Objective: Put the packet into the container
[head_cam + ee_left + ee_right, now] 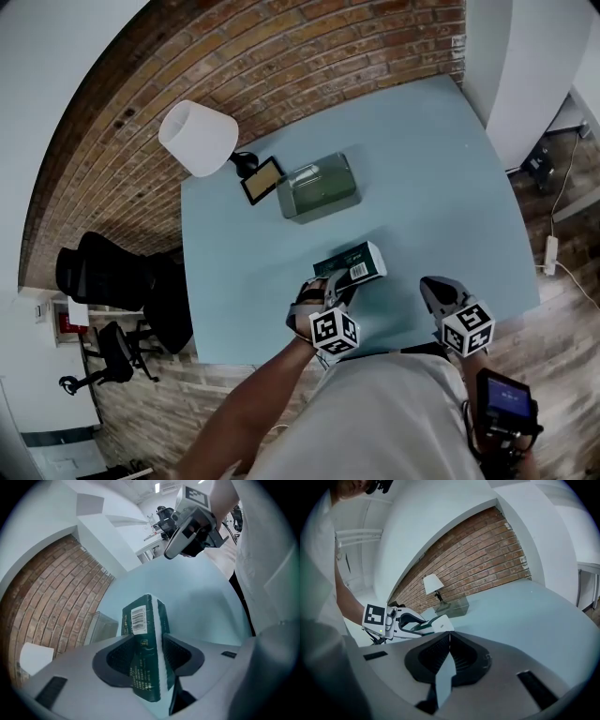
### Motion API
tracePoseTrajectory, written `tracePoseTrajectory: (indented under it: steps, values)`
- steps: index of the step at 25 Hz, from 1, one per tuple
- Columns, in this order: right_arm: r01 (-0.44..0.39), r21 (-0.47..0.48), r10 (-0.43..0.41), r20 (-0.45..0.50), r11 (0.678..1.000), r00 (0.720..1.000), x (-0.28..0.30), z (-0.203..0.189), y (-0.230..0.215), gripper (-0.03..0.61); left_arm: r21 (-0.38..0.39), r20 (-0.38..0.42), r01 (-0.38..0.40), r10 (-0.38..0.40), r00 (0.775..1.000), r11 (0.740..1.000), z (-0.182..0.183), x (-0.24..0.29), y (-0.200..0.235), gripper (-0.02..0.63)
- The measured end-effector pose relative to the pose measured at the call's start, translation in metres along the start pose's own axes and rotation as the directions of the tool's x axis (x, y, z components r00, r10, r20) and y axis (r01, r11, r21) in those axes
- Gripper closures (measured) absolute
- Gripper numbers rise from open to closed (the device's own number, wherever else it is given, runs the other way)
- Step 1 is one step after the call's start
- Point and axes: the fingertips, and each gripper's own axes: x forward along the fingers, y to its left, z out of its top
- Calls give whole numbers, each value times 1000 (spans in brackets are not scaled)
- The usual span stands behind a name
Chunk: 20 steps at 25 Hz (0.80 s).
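My left tongs (144, 641) clamp the dark green packet (140, 616) by its broad faces. Its long axis runs out past the jaws, barcode end foremost, on the near side of the container (319, 187). My right tongs (449, 635) are closed, empty.

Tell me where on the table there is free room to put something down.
The table's right half, beyond the right claw, is bare. So is the strip between container and packet. Crowded: back left, with lamp and frame.
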Motion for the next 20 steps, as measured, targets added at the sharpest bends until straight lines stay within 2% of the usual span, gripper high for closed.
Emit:
tracePoseTrajectory:
  steps: [7,14,20]
  values:
    - [-42,-40,42,-16,998,999,20,13,11,568,-17,28,-48,48,998,999,-6,-23,32,412]
    - [-102,-96,99,-32,990,995,43,32,20,568,-30,15,-133,134,991,991,-17,-40,76,411]
    - [-132,-105,129,-36,986,991,55,41,20,568,-15,2,-180,181,984,983,-24,-48,109,411]
